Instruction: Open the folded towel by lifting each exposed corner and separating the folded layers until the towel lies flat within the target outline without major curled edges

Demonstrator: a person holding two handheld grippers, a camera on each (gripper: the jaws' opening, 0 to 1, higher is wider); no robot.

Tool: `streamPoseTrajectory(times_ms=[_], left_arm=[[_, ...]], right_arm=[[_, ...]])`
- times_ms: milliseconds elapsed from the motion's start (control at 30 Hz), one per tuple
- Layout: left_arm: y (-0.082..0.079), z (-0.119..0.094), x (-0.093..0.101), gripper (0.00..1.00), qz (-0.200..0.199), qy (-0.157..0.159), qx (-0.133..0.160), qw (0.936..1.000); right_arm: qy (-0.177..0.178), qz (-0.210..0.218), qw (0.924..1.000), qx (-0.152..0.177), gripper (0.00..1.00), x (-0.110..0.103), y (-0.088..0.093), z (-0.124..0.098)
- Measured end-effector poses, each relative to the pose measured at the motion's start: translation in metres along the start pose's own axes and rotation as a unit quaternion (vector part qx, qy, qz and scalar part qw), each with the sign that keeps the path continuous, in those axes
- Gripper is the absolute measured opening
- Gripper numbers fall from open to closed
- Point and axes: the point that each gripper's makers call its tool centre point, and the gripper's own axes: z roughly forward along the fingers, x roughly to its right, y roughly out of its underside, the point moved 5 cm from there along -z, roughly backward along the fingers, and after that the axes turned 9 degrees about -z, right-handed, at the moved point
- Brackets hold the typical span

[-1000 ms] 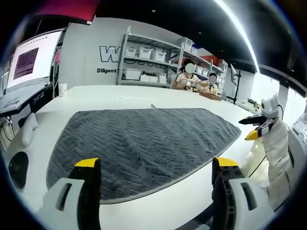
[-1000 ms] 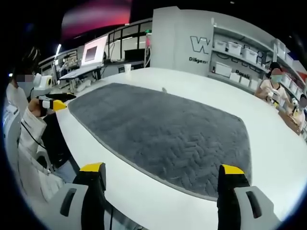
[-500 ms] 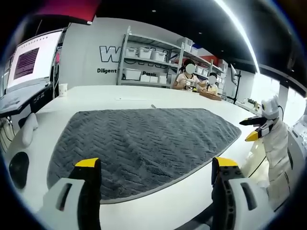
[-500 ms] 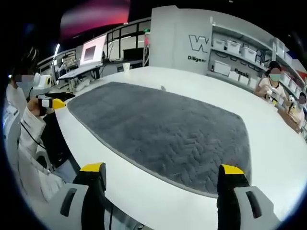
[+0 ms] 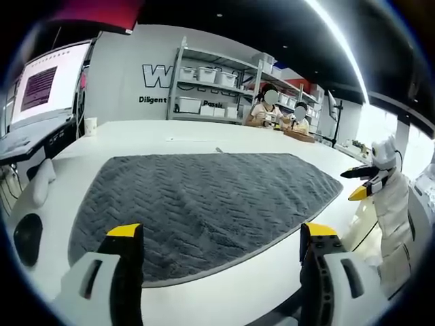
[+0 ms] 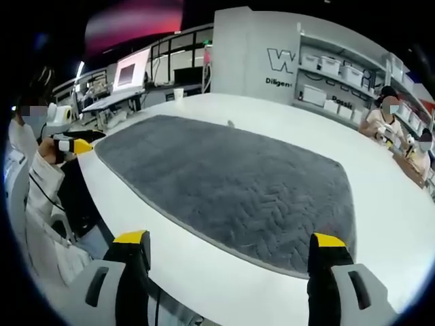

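The small object (image 5: 218, 150) beyond the towel (image 5: 197, 204) is too tiny to identify.

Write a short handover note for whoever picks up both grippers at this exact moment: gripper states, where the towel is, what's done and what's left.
Left gripper: open, holding nothing, held back from the near edge of the towel.
Right gripper: open, holding nothing, also short of the towel, at its other end.
The grey towel lies spread in a single layer on the white table, with no folded corners visible.
Done: unfolding looks complete; edges appear flat in both views.
Left: I cannot make out a target outline on the table, so check alignment, and smooth the far edge if any curl shows up close.
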Motion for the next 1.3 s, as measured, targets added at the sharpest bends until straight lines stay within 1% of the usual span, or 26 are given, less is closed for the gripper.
streamPoseTrajectory(times_ms=[567,900,1067,1300], left_arm=[[-0.0023,0.0001,-0.0005,0.96,0.003,0.001,0.002,1.0000],[-0.0061,-0.0033,-0.0032,0.97,0.002,-0.002,0.015,0.9999],[-0.0075,-0.0029,-0.0033,0.98,0.002,0.000,0.022,0.9998],[-0.0058,-0.0028,-0.0041,0.98,0.001,0.003,0.023,0.9997]], right_arm=[[-0.004,-0.004,1.0000,0.003,0.96,-0.0012,-0.0064,0.0027],[-0.001,0.005,1.0000,-0.002,0.96,-0.0017,-0.0008,0.0029],[0.002,0.006,1.0000,0.001,0.96,-0.0013,-0.0021,0.0011],[0.001,0.008,1.0000,0.005,0.96,-0.0028,-0.0044,0.0028]])
